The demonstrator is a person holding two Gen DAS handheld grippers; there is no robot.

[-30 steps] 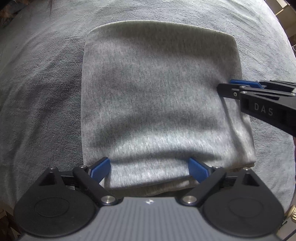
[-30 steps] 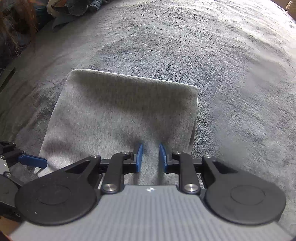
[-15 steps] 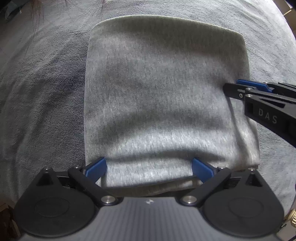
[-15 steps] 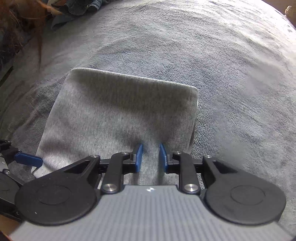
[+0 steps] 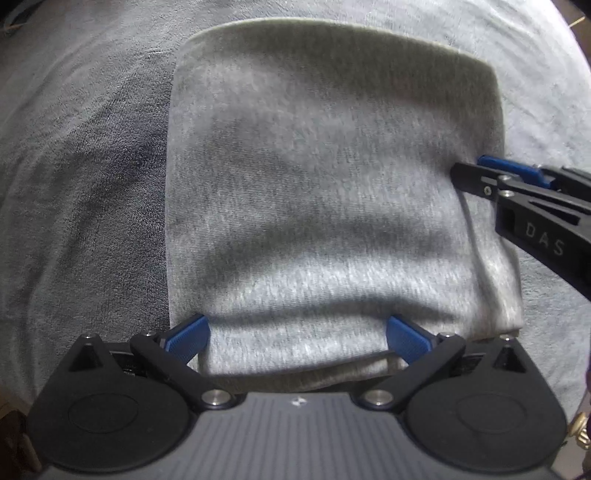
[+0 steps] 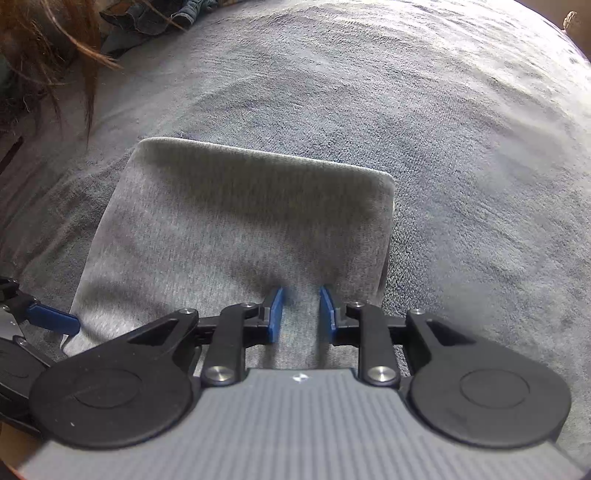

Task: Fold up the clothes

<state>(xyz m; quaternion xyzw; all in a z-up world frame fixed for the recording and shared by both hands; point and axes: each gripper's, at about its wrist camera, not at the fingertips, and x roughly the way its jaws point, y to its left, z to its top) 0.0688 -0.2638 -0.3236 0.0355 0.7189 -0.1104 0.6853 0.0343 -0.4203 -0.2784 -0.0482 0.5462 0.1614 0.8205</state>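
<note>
Grey knit garment (image 5: 325, 192), already folded into a thick rectangle, lay flat on the plush grey blanket (image 5: 74, 155) and filled the centre of the left wrist view; in the right wrist view it sat in the middle and lower left of the frame. At the bottom of the left view the left gripper (image 5: 297, 334) pointed down over the near folded edge with its jaws spread as wide as they go, one blue pad at each side of that edge, and nothing was clamped between them. The right gripper (image 6: 301, 314) stood at the garment's right side, its tip entering from the right edge of the left view; its jaws were narrowed to a small gap with a ridge of the cloth rising between the pads, though whether they truly pinched it could not be told. Loose hair (image 6: 66, 55) and a heap of dark clothes (image 6: 155, 18) showed in the upper left of the right view, well apart from the work. Risk, as I judged it, lay in the layered near edge: if the right gripper pulled away with fabric caught, the top layer could drag and open the fold, and a careless lift by the wide left jaws might snag the lower layers visible under the edge and skew the stack.
</note>
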